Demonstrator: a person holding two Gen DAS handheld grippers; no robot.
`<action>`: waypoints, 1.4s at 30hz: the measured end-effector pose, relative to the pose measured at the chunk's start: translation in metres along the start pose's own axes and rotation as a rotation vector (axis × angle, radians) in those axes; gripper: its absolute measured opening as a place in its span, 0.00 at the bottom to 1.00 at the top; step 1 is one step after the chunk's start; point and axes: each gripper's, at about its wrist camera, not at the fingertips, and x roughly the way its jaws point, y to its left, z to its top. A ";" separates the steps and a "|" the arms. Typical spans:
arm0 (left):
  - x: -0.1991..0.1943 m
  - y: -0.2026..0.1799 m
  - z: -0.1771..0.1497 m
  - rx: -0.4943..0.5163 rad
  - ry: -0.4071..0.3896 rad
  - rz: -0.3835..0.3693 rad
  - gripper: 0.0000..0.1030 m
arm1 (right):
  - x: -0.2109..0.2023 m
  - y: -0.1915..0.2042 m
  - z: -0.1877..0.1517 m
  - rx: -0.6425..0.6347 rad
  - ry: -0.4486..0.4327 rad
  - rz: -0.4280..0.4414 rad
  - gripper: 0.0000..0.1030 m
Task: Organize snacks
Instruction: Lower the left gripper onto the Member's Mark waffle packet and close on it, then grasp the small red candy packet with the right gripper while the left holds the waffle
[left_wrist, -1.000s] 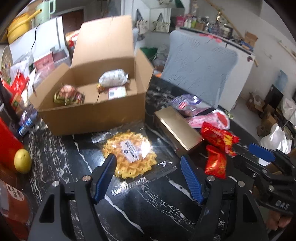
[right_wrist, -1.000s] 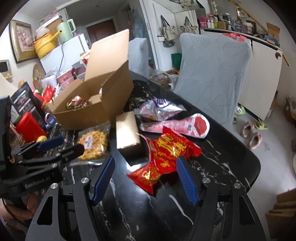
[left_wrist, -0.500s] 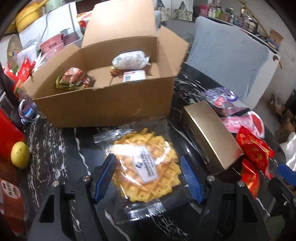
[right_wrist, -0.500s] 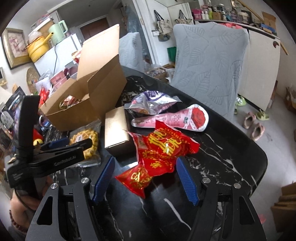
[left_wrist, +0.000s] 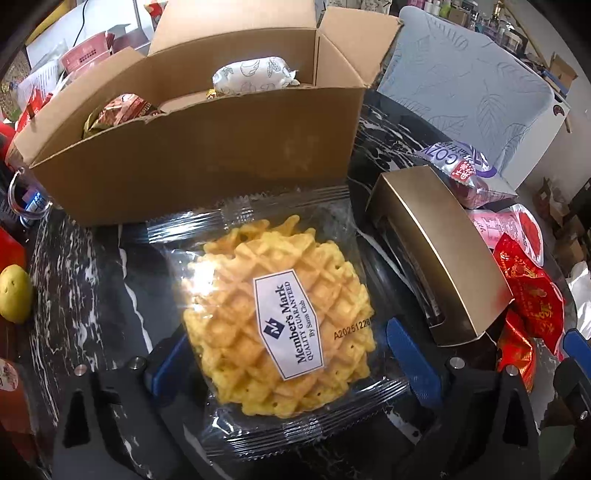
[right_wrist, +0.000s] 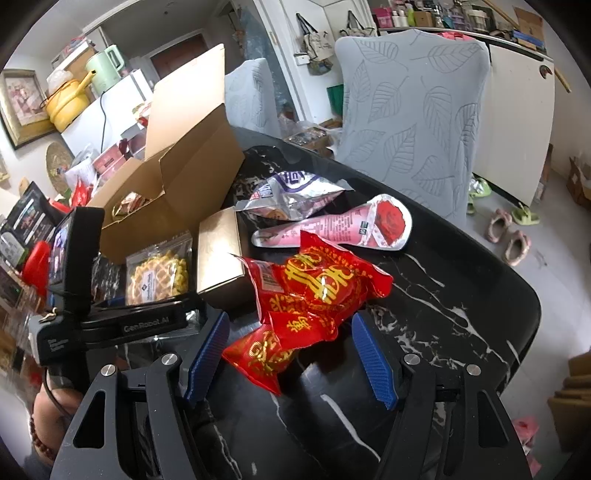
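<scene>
The worktop (left_wrist: 92, 295) is seen in black with white marble veins. A golden-yellow waffle (left_wrist: 277, 325) with a grid pattern is wrapped in clear film and carries a white label with dark blue letters. The cardboard box (left_wrist: 207, 158) is plain brown. A gold box (left_wrist: 439, 251) is shown beside it. The red packets (right_wrist: 314, 291) are printed with yellow characters. Blue ribbed pads (right_wrist: 373, 365) are fitted on black tool arms. The chair cover (right_wrist: 413, 122) is grey-blue with a leaf pattern.

Waffle packet (left_wrist: 280, 317) between gripper (left_wrist: 286, 354) fingers (opening)
</scene>
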 end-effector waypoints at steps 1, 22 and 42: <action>0.000 0.000 -0.001 0.006 -0.014 -0.003 0.97 | 0.000 -0.001 0.000 0.002 0.001 -0.001 0.68; -0.036 -0.008 -0.046 0.100 -0.037 -0.109 0.76 | 0.004 -0.006 -0.011 0.068 0.040 0.049 0.68; -0.051 0.011 -0.067 0.092 -0.046 -0.074 0.76 | 0.036 0.020 -0.016 -0.035 0.083 0.026 0.38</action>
